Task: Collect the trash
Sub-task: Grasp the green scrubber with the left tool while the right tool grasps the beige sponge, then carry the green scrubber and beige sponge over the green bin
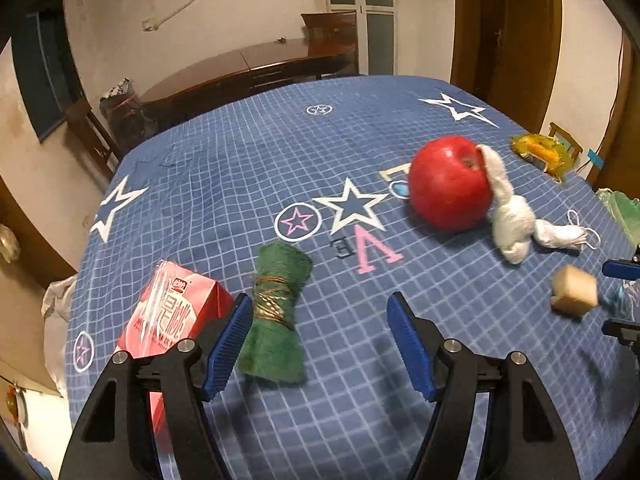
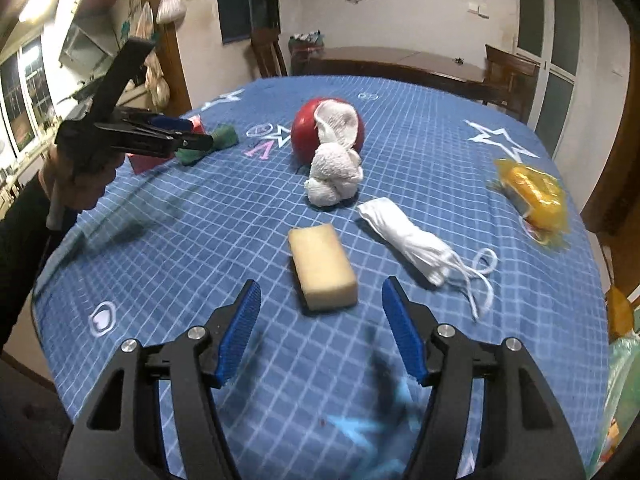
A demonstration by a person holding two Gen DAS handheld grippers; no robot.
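On the blue checked tablecloth (image 1: pixel 224 168) lie a red drink carton (image 1: pixel 168 320), a green cloth roll tied with string (image 1: pixel 276 316), a red apple (image 1: pixel 448 184), a crumpled white tissue (image 1: pixel 512 220) and a yellow wrapper (image 1: pixel 540 152). My left gripper (image 1: pixel 320 308) is open above the cloth, and its left finger is beside the green roll. My right gripper (image 2: pixel 322 285) is open. The near end of a tan sponge block (image 2: pixel 322 256) lies between its fingertips, untouched. A folded white face mask (image 2: pixel 412 240) lies to the block's right. A hand holds the left gripper (image 2: pixel 192 142) over the carton.
A green plastic bag (image 2: pixel 624 380) hangs off the table's right edge. Beyond the far edge stand a dark wooden table (image 2: pixel 400 60), chairs (image 2: pixel 508 76) and a bin (image 1: pixel 124 112). Bare cloth lies between the green roll and the sponge block.
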